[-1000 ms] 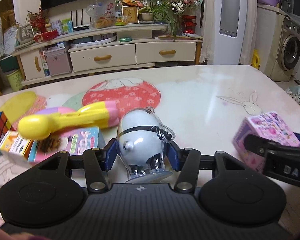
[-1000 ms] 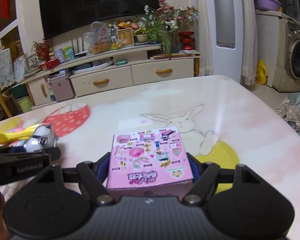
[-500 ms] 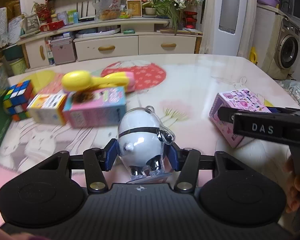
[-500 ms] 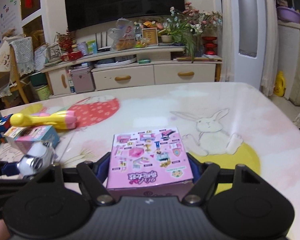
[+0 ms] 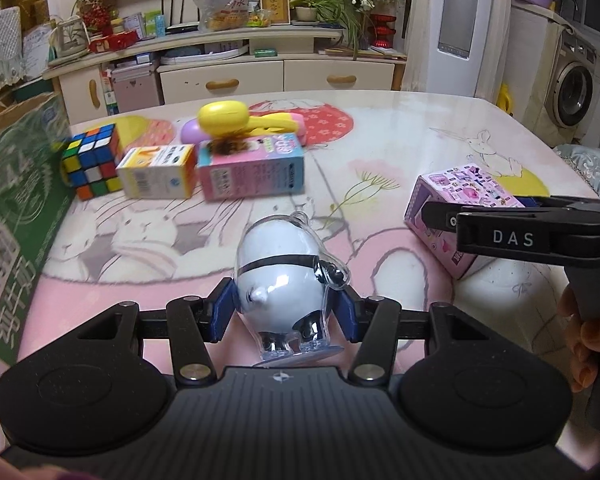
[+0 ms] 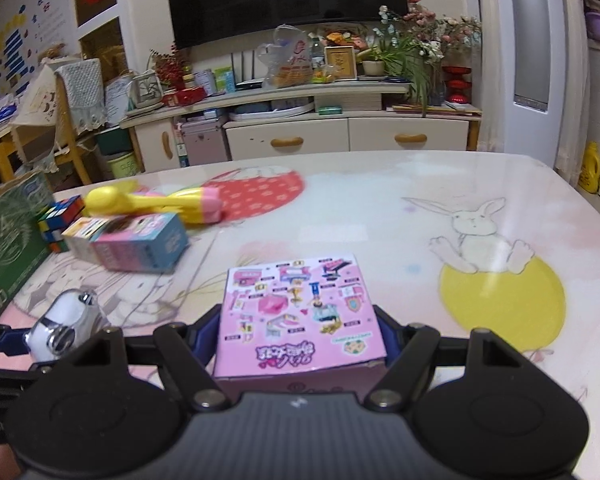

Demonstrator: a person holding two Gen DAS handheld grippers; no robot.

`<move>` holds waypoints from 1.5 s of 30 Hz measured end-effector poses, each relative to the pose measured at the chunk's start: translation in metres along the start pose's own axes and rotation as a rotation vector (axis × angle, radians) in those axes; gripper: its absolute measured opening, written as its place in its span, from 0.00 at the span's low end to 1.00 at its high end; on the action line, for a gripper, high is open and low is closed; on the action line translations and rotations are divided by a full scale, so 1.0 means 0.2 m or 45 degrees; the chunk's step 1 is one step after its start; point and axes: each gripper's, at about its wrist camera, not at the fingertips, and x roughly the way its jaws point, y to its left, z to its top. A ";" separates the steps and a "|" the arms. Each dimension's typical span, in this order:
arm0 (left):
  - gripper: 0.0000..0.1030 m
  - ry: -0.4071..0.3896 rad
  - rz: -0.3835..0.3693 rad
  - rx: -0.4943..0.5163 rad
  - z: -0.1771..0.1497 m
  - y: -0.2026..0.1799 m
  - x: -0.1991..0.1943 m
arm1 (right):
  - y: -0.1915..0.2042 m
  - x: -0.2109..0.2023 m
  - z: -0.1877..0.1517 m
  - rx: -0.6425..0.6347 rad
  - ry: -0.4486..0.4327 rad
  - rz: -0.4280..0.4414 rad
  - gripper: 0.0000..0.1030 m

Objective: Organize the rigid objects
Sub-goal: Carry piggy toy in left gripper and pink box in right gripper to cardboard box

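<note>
My left gripper (image 5: 286, 312) is shut on a white egg-shaped toy in a clear shell (image 5: 284, 276) and holds it above the table's near edge; the toy also shows in the right wrist view (image 6: 66, 320). My right gripper (image 6: 300, 336) is shut on a pink toy box (image 6: 300, 316), which also shows in the left wrist view (image 5: 460, 208). Further back lie a Rubik's cube (image 5: 92, 160), a yellow-white box (image 5: 156, 172), a pink-blue box (image 5: 252, 168) and a yellow-pink toy (image 5: 244, 120).
A green cardboard carton (image 5: 16, 200) stands at the table's left edge, also seen in the right wrist view (image 6: 8, 236). The table (image 6: 420, 208) has a rabbit-print cover. A TV cabinet (image 6: 340, 140) stands beyond the far edge.
Both grippers have pulled back toward the near edge and risen with their objects held. The boxes, cube and green carton have come into view at the left.
</note>
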 end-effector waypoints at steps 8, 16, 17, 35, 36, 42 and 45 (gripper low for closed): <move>0.62 -0.009 -0.025 -0.064 0.00 0.11 0.00 | 0.08 -0.07 -0.04 0.025 0.022 0.031 0.72; 0.62 -0.016 -0.060 -0.113 0.01 0.19 -0.05 | 0.21 -0.12 -0.08 -0.024 0.054 0.037 0.72; 0.62 -0.019 -0.066 -0.123 0.02 0.20 -0.06 | 0.23 -0.13 -0.08 -0.033 0.053 0.033 0.72; 0.62 -0.159 -0.143 -0.176 0.10 0.38 -0.31 | 0.43 -0.27 -0.04 -0.035 0.033 0.034 0.72; 0.62 -0.170 -0.142 -0.179 0.11 0.38 -0.32 | 0.44 -0.27 -0.03 -0.036 0.027 0.040 0.72; 0.63 -0.223 -0.114 -0.215 0.15 0.50 -0.41 | 0.56 -0.30 0.05 -0.053 -0.010 0.093 0.72; 0.63 -0.248 -0.087 -0.239 0.17 0.56 -0.44 | 0.65 -0.30 0.10 -0.089 -0.029 0.123 0.72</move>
